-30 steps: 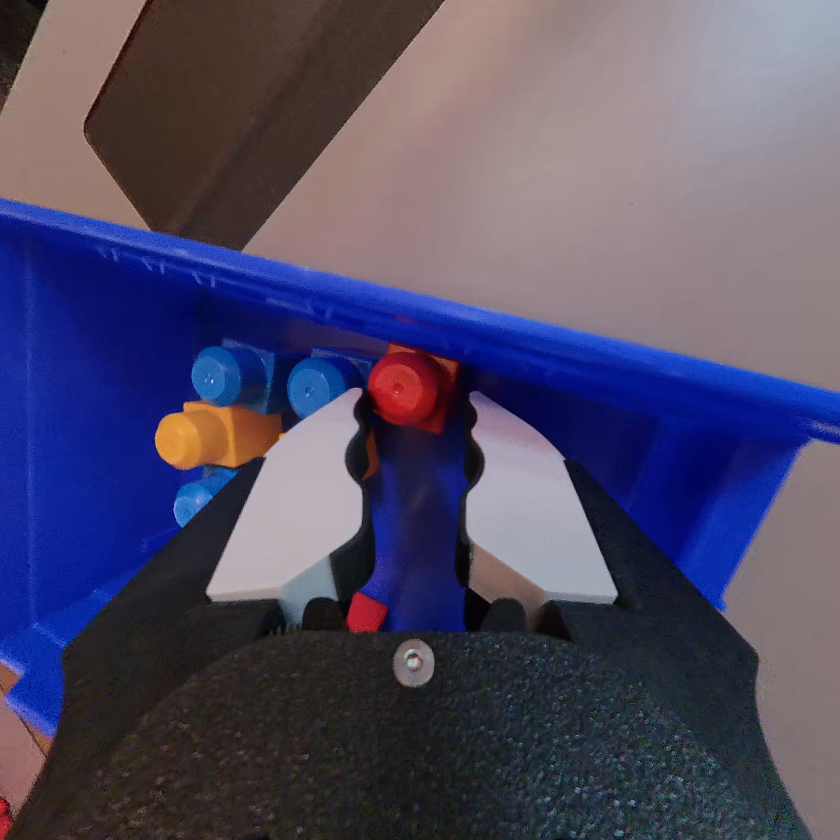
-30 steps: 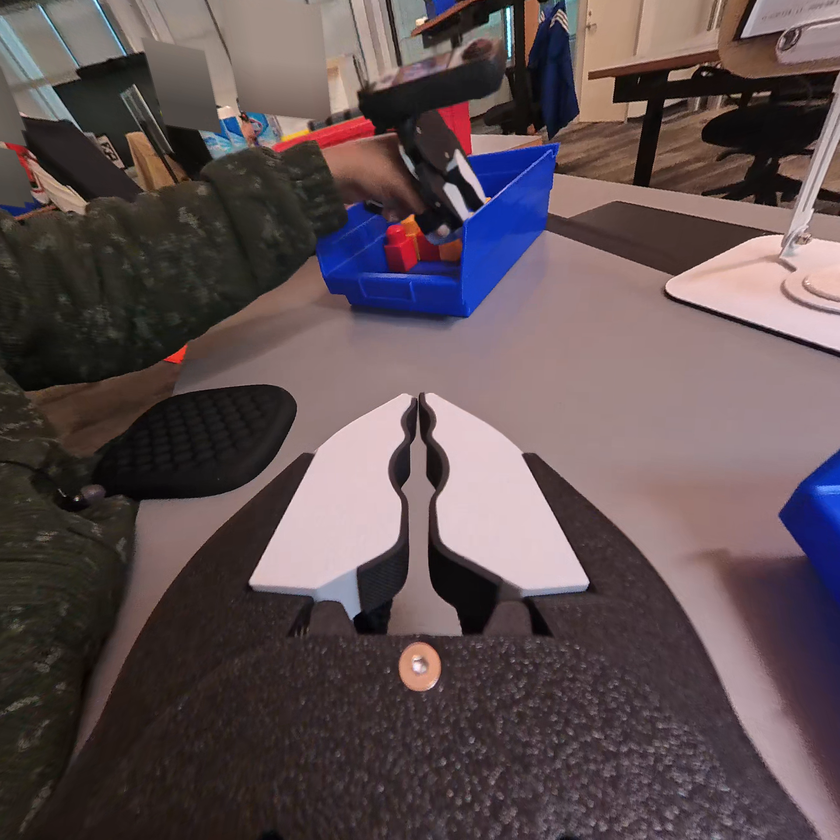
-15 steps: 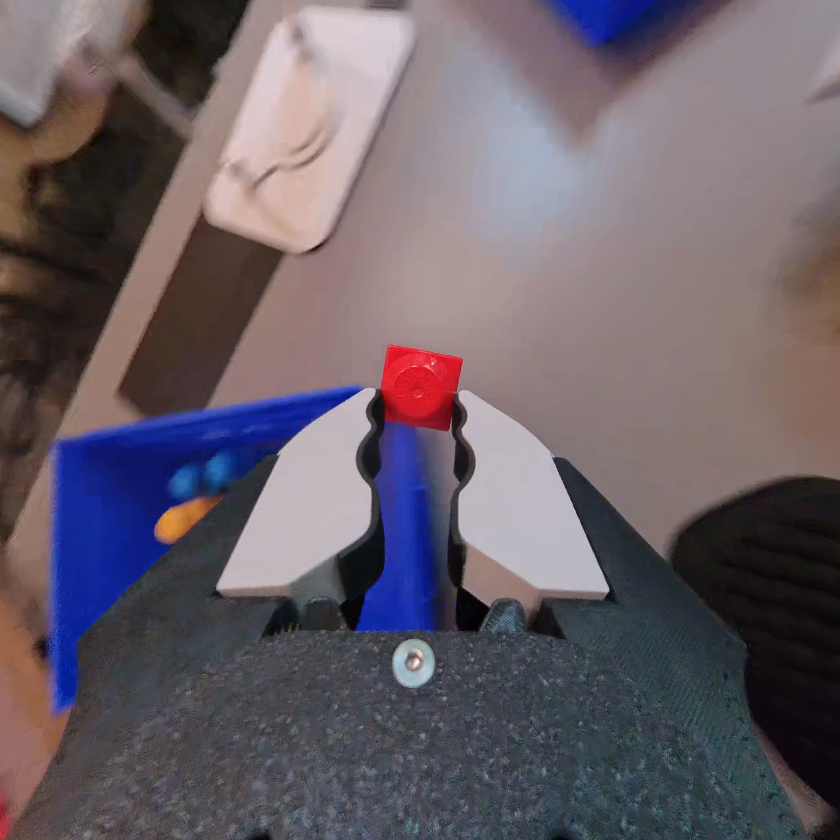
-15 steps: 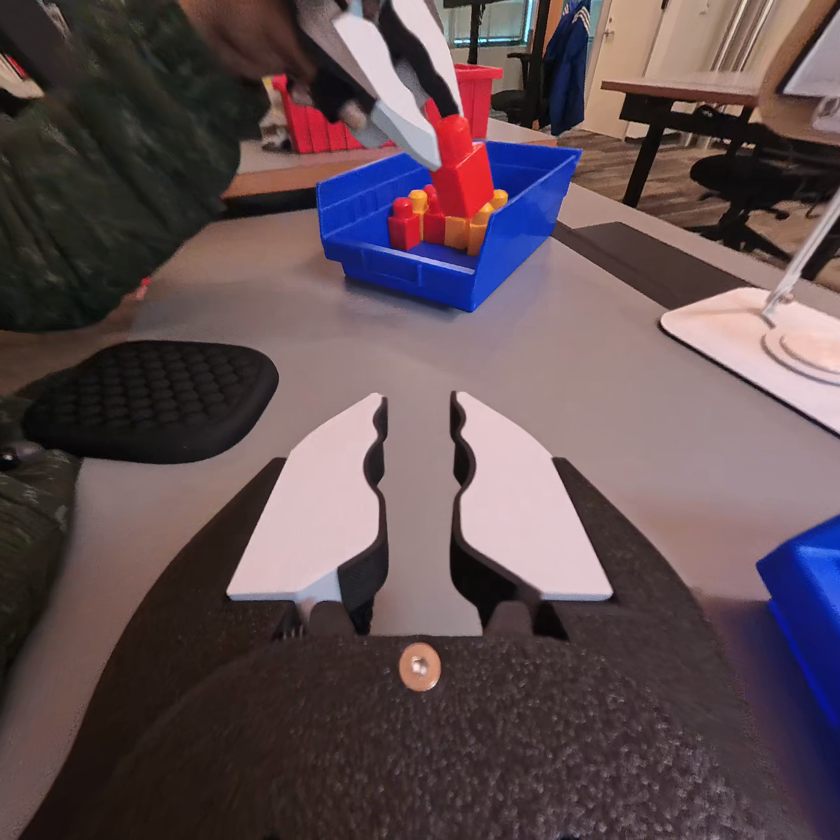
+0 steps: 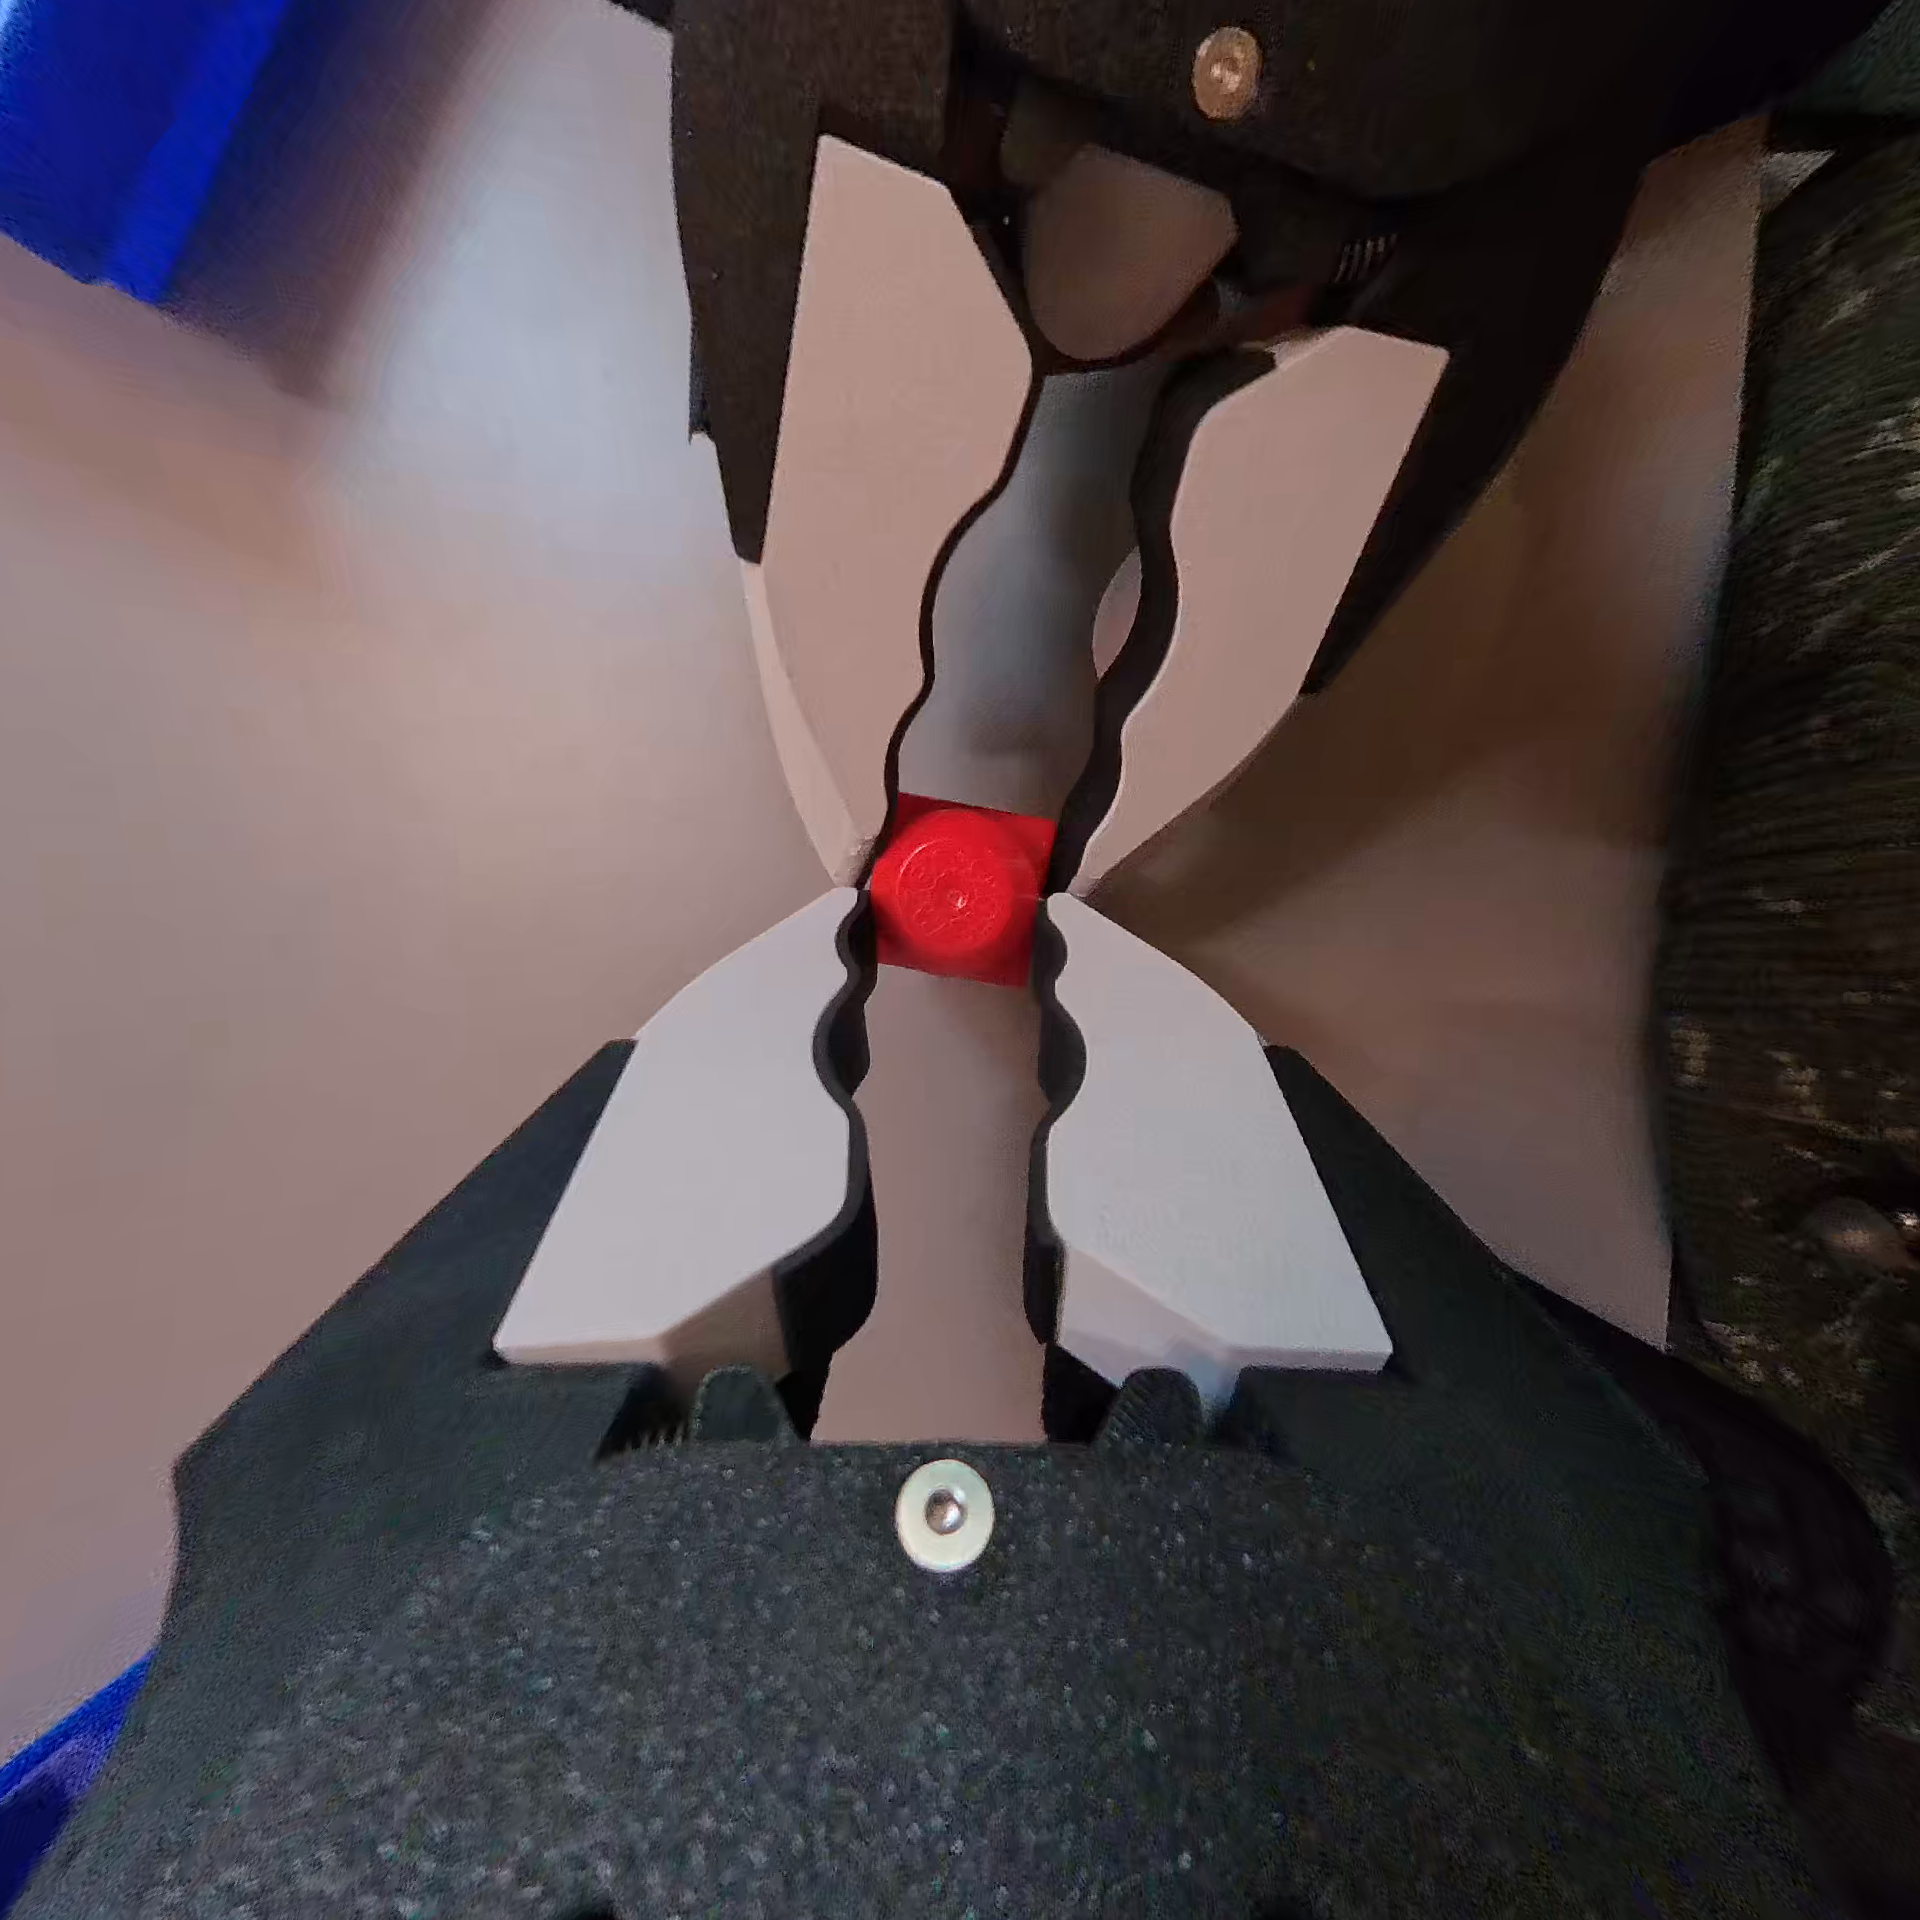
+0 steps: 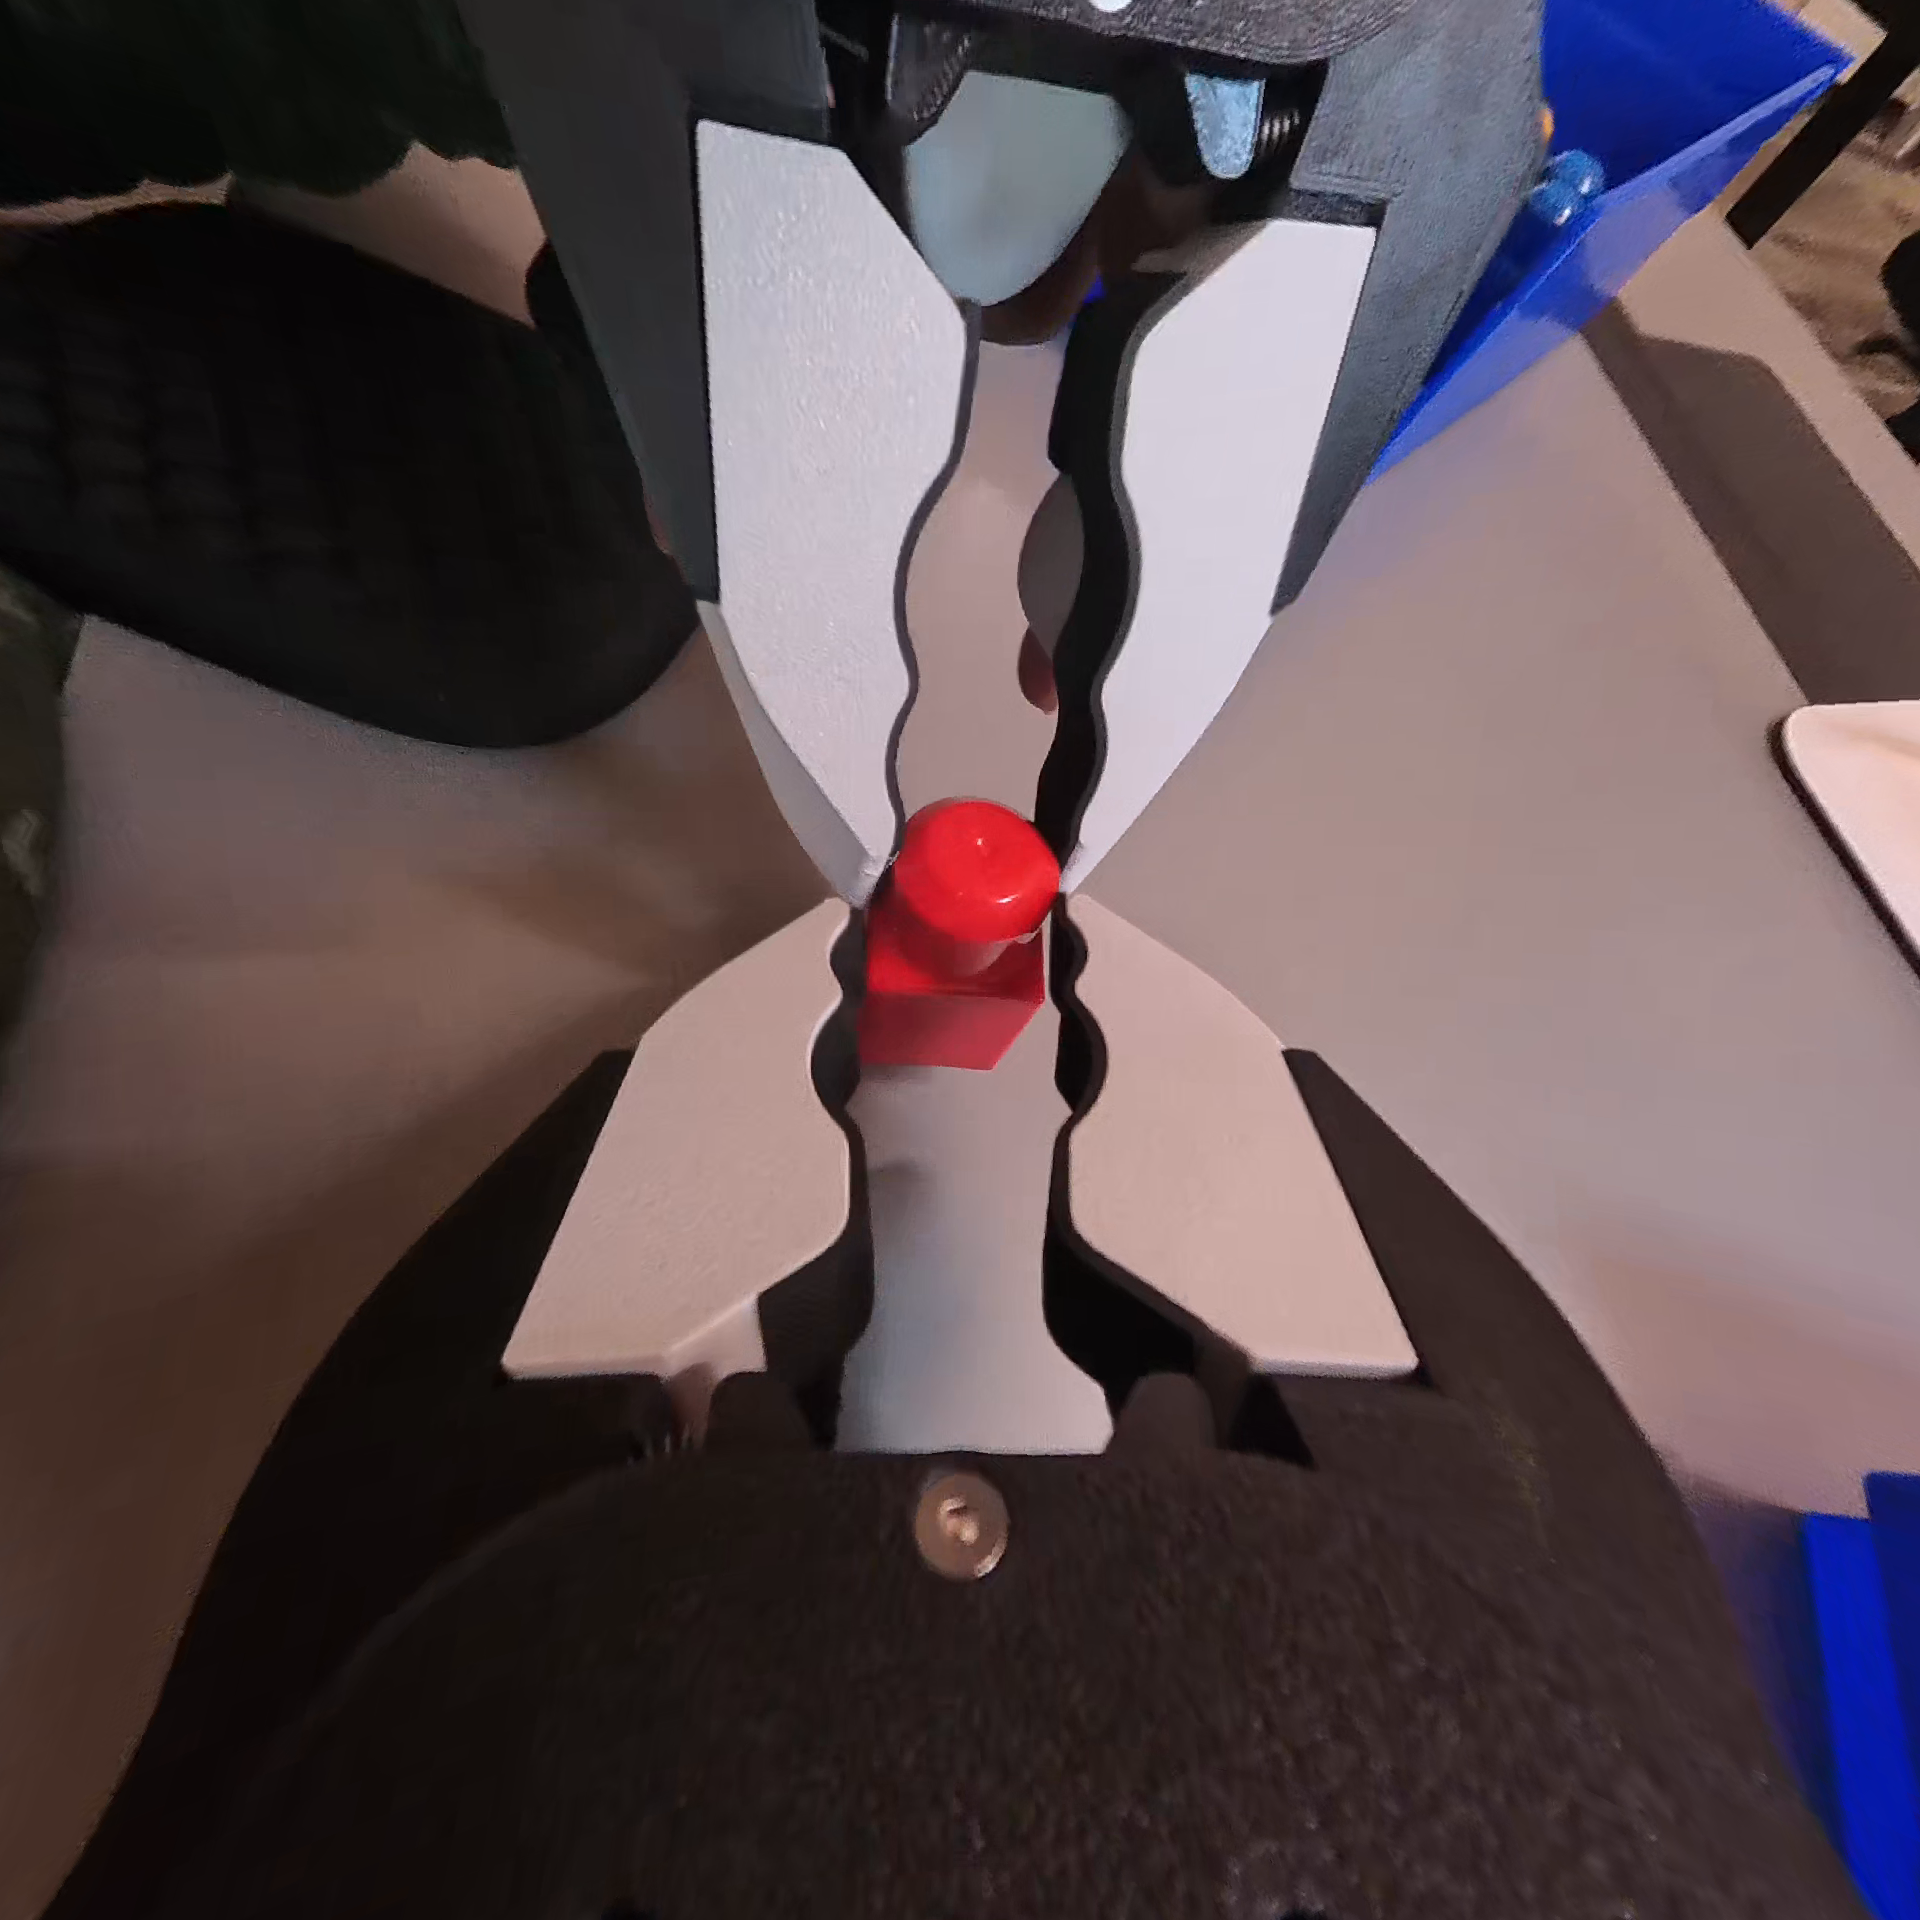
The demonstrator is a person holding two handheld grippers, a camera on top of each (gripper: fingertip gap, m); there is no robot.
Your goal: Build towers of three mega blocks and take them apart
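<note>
A red one-stud mega block (image 5: 951, 909) is pinched between the fingertips of my left gripper (image 5: 948, 920), which is shut on it. In the right wrist view the left gripper (image 6: 971, 868) comes down from above and grips the block (image 6: 945, 1013) by its stud. My right gripper (image 6: 951, 925) meets it from the opposite side. Its jaws stand close on either side of the block's square body, with a thin gap still showing on the right. In the left wrist view the right gripper (image 5: 966, 873) enters from the top. I cannot tell whether the block rests on the grey table (image 6: 1455, 935).
A blue bin (image 6: 1621, 239) holding blue blocks stands at the back right, and it also shows in the left wrist view (image 5: 104, 135). A black textured pad (image 6: 260, 468) lies at the left. A white base plate (image 6: 1860, 800) is at the right edge. Another blue bin (image 6: 1860, 1662) is near right. Less than 4 cm separates the two grippers' tips. Left tips and right tips are each some 35 cm from the white base plate (image 6: 1860, 800).
My left gripper lifted the red block out of the blue bin and carried it over to the right gripper. The right gripper opened from shut and now straddles the block.
</note>
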